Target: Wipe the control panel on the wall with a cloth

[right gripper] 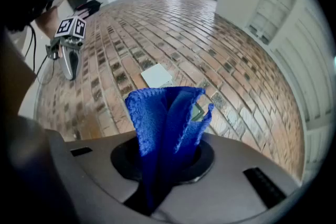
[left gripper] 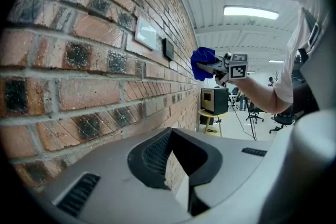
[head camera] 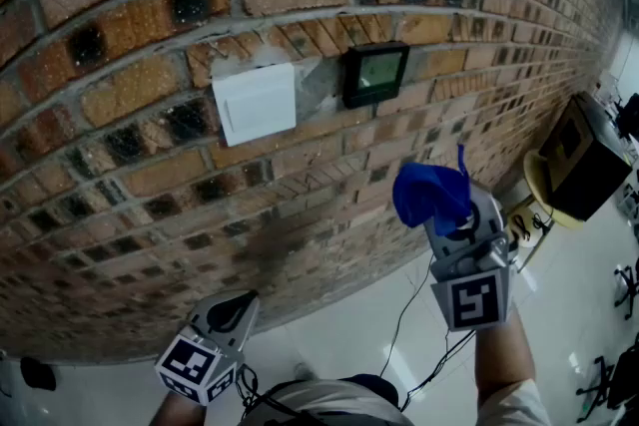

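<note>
Blue cloth [right gripper: 163,128] pinched in right tool [head camera: 449,219] sits apparently short of control panel [head camera: 375,73].

Brick wall [head camera: 150,165] fills the left, white floor [head camera: 559,314] the right. Far off, a black box [head camera: 584,160] sits on a yellow stool [head camera: 542,197]; a strip light [left gripper: 251,12] glows overhead.

An indoor workspace, something like a lab or office: a bare brick wall [head camera: 150,165] on the left, a glossy white floor [head camera: 559,294], strip ceiling lights [left gripper: 251,12], office chairs [left gripper: 255,111] far off, and trailing cables [head camera: 404,314].
</note>
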Available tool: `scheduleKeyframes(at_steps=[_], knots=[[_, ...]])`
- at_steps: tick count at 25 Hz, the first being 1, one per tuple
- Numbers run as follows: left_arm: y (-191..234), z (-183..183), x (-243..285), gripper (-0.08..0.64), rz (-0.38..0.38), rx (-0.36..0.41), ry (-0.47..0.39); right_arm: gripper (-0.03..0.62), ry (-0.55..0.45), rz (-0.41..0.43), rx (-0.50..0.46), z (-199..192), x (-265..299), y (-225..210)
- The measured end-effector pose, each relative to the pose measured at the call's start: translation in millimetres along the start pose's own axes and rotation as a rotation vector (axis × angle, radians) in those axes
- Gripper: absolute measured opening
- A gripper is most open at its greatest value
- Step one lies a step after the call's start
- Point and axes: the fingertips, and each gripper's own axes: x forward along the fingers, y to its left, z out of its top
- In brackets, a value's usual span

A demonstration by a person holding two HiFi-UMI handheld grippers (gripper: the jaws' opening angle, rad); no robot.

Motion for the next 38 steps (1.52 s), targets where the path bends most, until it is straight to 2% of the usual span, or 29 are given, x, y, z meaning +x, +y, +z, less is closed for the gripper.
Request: scheduleKeyframes(at_steps=[3, 6, 10, 18, 21, 25, 33, 36, 38], knots=[[11, 0, 6, 0.001, 0.006, -0.025, -0.01, 0.089, -0.037, -0.046, -0.173, 12, 28, -16], [14, 2, 11, 0.002, 0.02, -0.017, -0.006, 0.089, -0.086, -0.071, -0.326, 27, 52, -29], [14, 9, 18, 0.002, 0.072, -0.042, -0.028, 0.089, -0.166, -0.08, -0.416, 43, 79, -46], [0, 11, 31, 0.002, 0.188, -0.115, -0.059, 0.089, -0.273, -0.067, -0.512, 50, 110, -68], [-6, 10, 34, 0.002, 0.221, -0.128, -0.061, 0.089, -0.281, -0.053, -0.546, 41, 106, -57], [-7, 11, 40, 0.0, 0.246, -0.137, -0.057, 0.089, -0.285, -0.014, -0.534, 20, 103, -26], [-10, 21, 42, 0.0, 0.266, -0.171, -0.061, 0.089, -0.282, 0.135, -0.477, -12, 114, 44], [-14, 20, 56, 0.0, 0.228, -0.148, -0.047, 0.089, -0.283, 0.176, -0.489, -20, 111, 47], [-17, 23, 65, 0.001, 0.199, -0.125, -0.041, 0.089, -0.278, 0.174, -0.493, -21, 102, 36]])
